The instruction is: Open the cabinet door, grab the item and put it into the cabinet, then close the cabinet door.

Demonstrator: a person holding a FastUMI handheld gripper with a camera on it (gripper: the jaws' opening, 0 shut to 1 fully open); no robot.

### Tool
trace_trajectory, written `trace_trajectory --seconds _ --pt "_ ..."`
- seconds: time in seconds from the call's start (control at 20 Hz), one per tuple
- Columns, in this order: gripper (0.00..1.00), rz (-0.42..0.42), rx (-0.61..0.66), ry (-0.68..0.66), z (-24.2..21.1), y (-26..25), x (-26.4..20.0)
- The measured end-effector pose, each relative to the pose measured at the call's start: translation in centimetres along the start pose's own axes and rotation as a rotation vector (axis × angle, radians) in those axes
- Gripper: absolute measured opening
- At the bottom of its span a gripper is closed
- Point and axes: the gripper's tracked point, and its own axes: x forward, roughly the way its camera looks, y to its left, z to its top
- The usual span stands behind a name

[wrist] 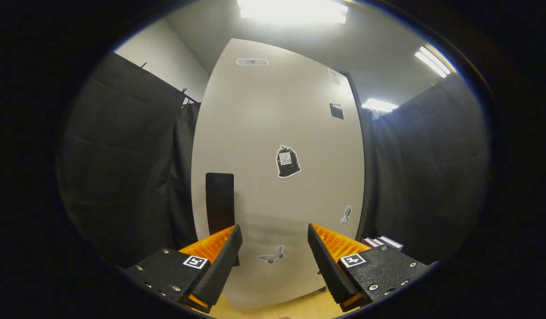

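Gripper view, facing one tall pale cabinet door, shut, with one dark vertical handle near its left edge. Gripper low and near, fingers spread wide, nothing between them; left fingertip just right of handle, contact not discernible. Four stickers on door: butterfly between fingers, backpack at mid-height, small figure and dark square toward right edge. Stacked books at right beyond right finger. Black curtains flanking both sides. Three ceiling lights above.
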Motion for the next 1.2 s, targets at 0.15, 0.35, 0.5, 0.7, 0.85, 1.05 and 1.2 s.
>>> trace_trajectory --seconds 0.15,0.35,0.5,0.7,0.85,1.05,1.2 --pt "0.93 0.007 0.034 0.004 0.0 -0.7 -1.1" --pt "0.93 0.017 0.04 0.014 -0.4 -1.4 -3.3" --pt "0.93 0.018 0.028 0.009 -0.5 -2.2 -5.1" --pt "0.93 0.011 0.017 0.002 -0.7 -3.4 -7.7" --pt "0.93 0.009 0.029 -0.001 -1.2 -4.0 -9.2" --pt "0.93 -0.007 0.032 0.009 -2.2 -4.9 -10.5" --pt "0.93 -0.006 0.035 0.021 -3.2 -5.0 -11.1"
